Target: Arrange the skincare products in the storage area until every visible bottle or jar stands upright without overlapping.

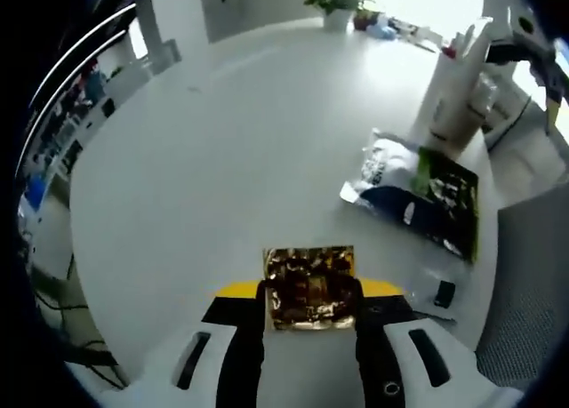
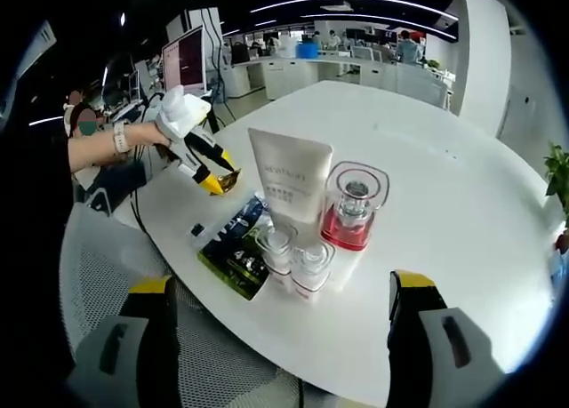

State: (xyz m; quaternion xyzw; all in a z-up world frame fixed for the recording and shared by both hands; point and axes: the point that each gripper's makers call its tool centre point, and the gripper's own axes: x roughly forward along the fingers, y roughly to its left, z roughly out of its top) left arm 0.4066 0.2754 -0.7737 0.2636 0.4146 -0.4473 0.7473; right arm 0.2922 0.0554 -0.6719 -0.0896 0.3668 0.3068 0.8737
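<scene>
My left gripper (image 1: 309,294) is shut on a shiny gold item (image 1: 309,284), held just above the white table (image 1: 222,159). In the right gripper view the same gripper (image 2: 212,179) is held in a person's hand to the left of the product group, the gold item (image 2: 228,181) at its tip. A white tube (image 2: 291,184) stands upright there, beside a clear bottle with red liquid (image 2: 353,208). Two small clear-capped bottles (image 2: 295,259) stand in front of them. My right gripper (image 2: 284,337) is open, near the table edge, short of the bottles.
Dark green and white sachets (image 2: 233,246) lie flat left of the bottles; the sachets (image 1: 418,190) and the white tube (image 1: 458,92) sit at the right. A small black object (image 1: 444,293) lies near the table edge. Potted plant (image 1: 336,1) at the far side. Desks and monitors (image 2: 185,60) beyond.
</scene>
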